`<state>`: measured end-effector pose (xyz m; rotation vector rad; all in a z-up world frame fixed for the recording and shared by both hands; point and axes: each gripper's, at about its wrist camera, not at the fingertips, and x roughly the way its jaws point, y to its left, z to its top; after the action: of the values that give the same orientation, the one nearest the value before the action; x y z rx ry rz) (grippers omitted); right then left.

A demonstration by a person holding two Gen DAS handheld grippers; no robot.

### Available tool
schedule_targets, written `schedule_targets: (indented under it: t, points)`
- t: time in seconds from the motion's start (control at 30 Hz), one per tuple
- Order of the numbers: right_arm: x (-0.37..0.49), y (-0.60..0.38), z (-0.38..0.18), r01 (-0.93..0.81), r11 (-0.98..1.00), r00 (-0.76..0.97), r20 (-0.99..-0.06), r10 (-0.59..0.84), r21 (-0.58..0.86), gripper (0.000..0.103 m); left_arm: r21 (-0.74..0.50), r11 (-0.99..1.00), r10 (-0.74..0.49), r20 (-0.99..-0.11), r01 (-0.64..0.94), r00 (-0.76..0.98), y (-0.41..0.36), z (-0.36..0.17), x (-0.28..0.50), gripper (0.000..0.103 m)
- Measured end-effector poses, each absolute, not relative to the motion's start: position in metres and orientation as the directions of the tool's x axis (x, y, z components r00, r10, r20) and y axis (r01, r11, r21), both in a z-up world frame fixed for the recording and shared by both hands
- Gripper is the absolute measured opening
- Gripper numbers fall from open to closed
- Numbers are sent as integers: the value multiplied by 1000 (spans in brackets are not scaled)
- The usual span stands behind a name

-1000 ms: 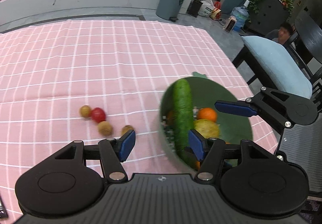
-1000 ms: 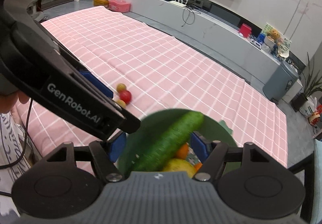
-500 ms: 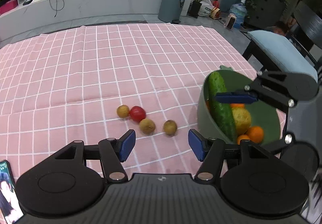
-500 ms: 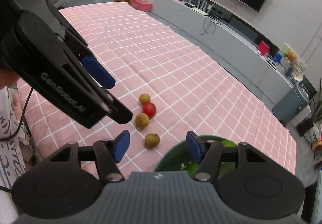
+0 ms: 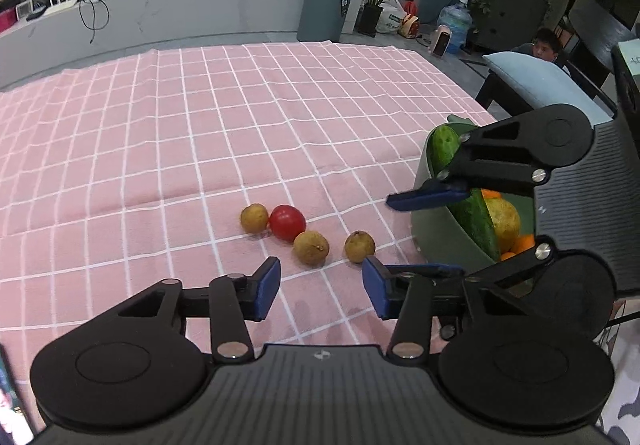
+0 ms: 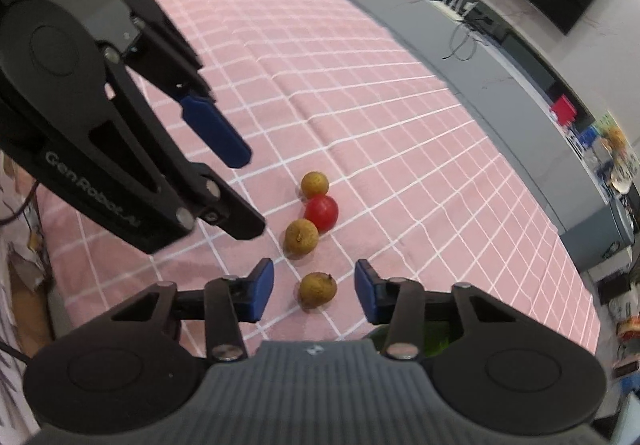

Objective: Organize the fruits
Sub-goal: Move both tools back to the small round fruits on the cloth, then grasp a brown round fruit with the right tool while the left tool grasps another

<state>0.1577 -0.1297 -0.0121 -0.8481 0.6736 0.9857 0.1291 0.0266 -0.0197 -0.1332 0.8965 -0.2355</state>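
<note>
Pink checked cloth (image 5: 200,133) carries 4 loose fruits in a short row: 3 brown longans and 1 tomato (image 5: 287,223).

Far longan (image 5: 254,217) touches tomato; mid longan (image 5: 311,247) sits just beside it.

Near longan (image 6: 318,289) lies apart, between the spread fingers of R gripper (image 6: 314,295), not pinched (contact w/ pads not seen).

L gripper (image 5: 320,289) fingers also spread, empty, above cloth near mid longan.

Green bowl (image 5: 430,221) at cloth's right edge holds cucumber (image 5: 474,215), oranges (image 5: 524,243), yellowish fruit (image 5: 506,217).
</note>
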Motion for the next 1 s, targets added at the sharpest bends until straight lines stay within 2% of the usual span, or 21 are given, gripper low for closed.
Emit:
schedule_targets:
  t: [0.5, 0.57, 0.7, 0.83, 0.9, 1.0]
  points:
    - [179, -112, -45, -937, 173, 346, -873, 344, -303, 35, -234, 964, -265, -780, 128, 567, 20, -57, 165, 49]
    - [181, -112, -46, -939, 170, 341, -877, 337, -300, 28, -231, 964, -264, -783, 132, 563, 19, -59, 167, 49]
    - [183, -113, -50, -942, 172, 332, -884, 330, -290, 27, -230, 965, -260, -788, 125, 557, 18, -64, 171, 48]
    - [182, -112, -51, -943, 169, 330, -884, 332, -288, 23, -231, 965, -261, -795, 124, 548, 16, -67, 173, 40]
    - [181, -112, -51, -941, 170, 333, -883, 331, -292, 21, -224, 966, -256, -799, 125, 544, 16, -68, 174, 33]
    - [180, -113, -51, -940, 171, 336, -881, 332, -294, 21, -229, 965, -261, -796, 127, 546, 15, -68, 174, 30]
